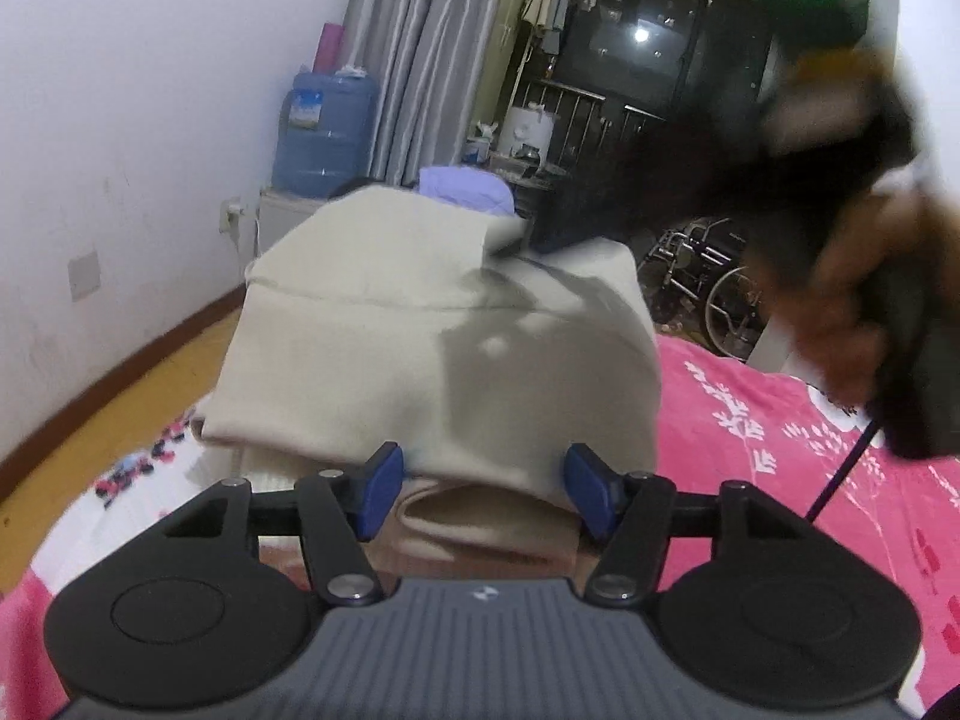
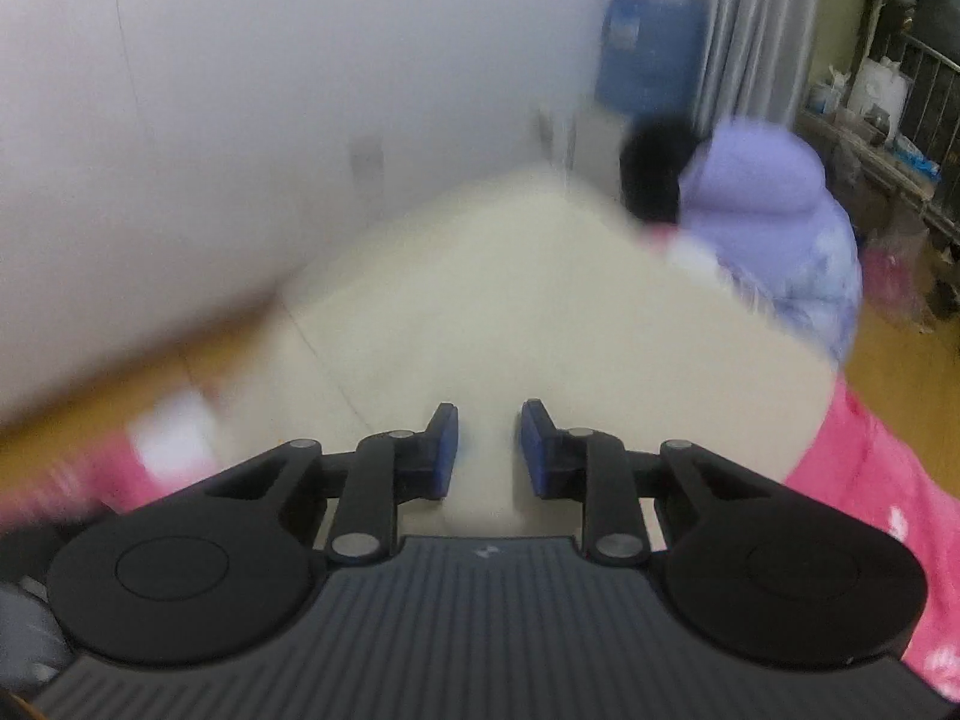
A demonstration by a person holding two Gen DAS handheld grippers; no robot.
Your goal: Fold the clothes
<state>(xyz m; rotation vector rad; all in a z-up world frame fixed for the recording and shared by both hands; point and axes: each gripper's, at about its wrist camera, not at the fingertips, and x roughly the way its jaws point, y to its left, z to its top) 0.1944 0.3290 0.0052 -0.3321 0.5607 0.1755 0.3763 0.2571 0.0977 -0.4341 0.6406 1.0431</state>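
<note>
- A white wall (image 1: pixel 120 120) and a yellow wood floor (image 1: pixel 90 420).
- Grey curtains (image 1: pixel 420 48) hang beside a big blue water bottle (image 1: pixel 324 138).
- A dark window (image 1: pixel 648 36).

**Count of items in view**

I count one cream garment (image 1: pixel 384 324) on the bed, with one fold laid across its top. One pink bedspread (image 1: pixel 780 450) lies under it. I hold two grippers: my left gripper (image 1: pixel 483 489) and my right gripper (image 2: pixel 487 450), each with two blue pads (image 1: pixel 381 489). One hand (image 1: pixel 840 300) shows, blurred. Behind: one lilac jacket (image 2: pixel 774 222), one blue water jug (image 1: pixel 324 132), one grey curtain (image 1: pixel 420 48), one wheelchair (image 1: pixel 702 282). One wall plate (image 1: pixel 84 273). Small items on the far shelf: too blurred to count.
</note>
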